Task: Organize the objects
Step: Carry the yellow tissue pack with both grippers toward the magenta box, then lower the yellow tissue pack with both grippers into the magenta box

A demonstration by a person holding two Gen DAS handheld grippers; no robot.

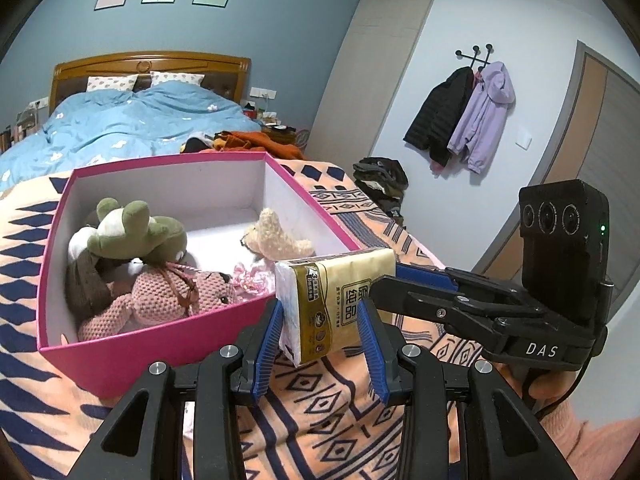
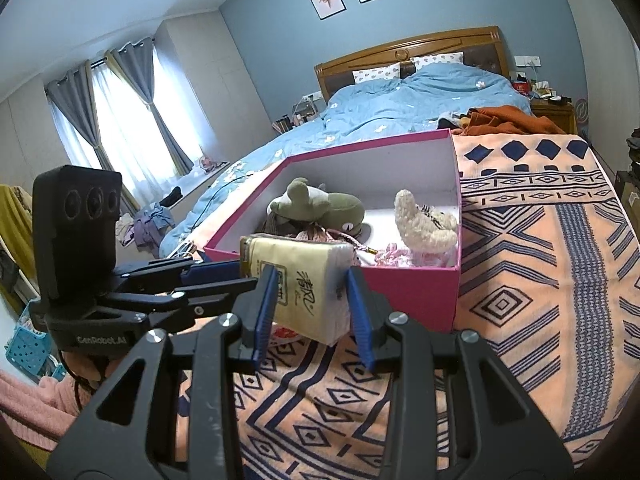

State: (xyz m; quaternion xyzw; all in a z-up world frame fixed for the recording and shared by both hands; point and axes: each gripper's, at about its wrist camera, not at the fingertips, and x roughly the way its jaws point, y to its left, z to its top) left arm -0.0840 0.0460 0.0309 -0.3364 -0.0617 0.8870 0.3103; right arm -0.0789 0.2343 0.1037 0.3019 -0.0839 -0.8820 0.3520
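A yellow tissue pack hangs in the air just in front of the pink box, held from two sides. My left gripper is shut on one end of it. My right gripper is shut on the other end; the pack also shows in the right wrist view. The pink box holds a green plush frog, a pink knitted bear and a cream bear. Each gripper shows in the other's view, the right gripper's body at right, the left gripper's body at left.
The box sits on an orange and navy patterned blanket over the bed's foot. A blue duvet and a pile of orange clothes lie behind it. Jackets hang on the right wall. Curtains and clutter are on the left.
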